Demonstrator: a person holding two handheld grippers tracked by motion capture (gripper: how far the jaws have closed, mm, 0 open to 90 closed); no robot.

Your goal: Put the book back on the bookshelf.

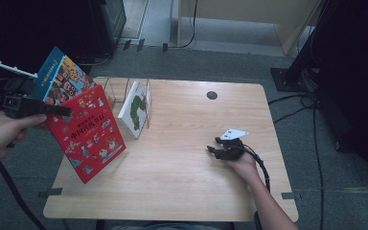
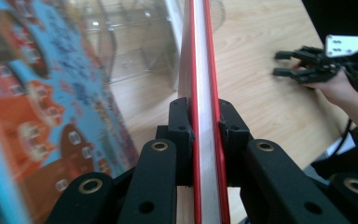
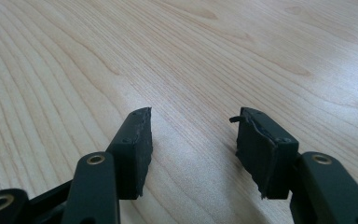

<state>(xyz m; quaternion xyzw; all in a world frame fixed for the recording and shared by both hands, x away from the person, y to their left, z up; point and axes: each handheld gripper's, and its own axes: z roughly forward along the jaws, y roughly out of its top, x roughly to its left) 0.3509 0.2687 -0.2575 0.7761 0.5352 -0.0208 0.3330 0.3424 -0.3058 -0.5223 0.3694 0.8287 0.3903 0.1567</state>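
Left claw: the left gripper [image 2: 204,128] is clamped on the bottom edge of a thin red-covered picture book [image 1: 87,133]; in the left gripper view both pads are seen pressed flat against its covers, the white page block between them.
Right claw: the right gripper [image 1: 220,146] is rested near the right edge of the light wooden table [image 1: 182,191], its jaws held apart with nothing between them, only bare wood grain below.
Second book: a blue-covered picture book [image 1: 61,76] is seen just behind the red one, above the left hand; whether it is caught in the same grip cannot be told.
Place of the red book: it is held in the air over the table's left edge, clear of the wood, near the clear wire book rack [image 1: 124,91] at the back left corner.
Rack contents: a white book with a green caterpillar picture [image 1: 135,109] is leaned in a slot of the rack.
Step in hand: the red book is judged to be in carriage toward the rack, not yet slotted.
Heading and long axis: the cover is faced toward the camera and to the right; the long axis is tilted, running from upper left down to lower right, one corner lowest.
Next move: the book would need to be turned upright, its edge lined up with a free slot, and lowered between the wires before the pads are released.
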